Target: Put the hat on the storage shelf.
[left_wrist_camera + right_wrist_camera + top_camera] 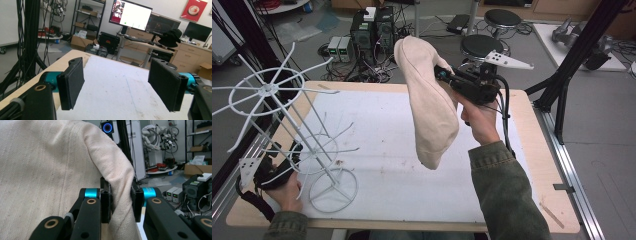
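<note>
Right tool [447, 76] is clamped on the cream cloth bag [429, 107], lifted clear; left tool [120, 82], jaws apart, waits beside the white wire rack [287, 120]. Hanging probably remains.

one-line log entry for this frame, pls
right gripper: shut on cream cloth item, held above table | left gripper: open, nothing between jaws, beside white wire rack

Even overhead light, no hard glare on your white mat [387, 135]; soft shadow under the rack [287, 125]. Left gripper view: monitor [130, 15] blown out, bkgd soft. Right gripper view: cloth [50, 170] sharp, weave visible.
</note>
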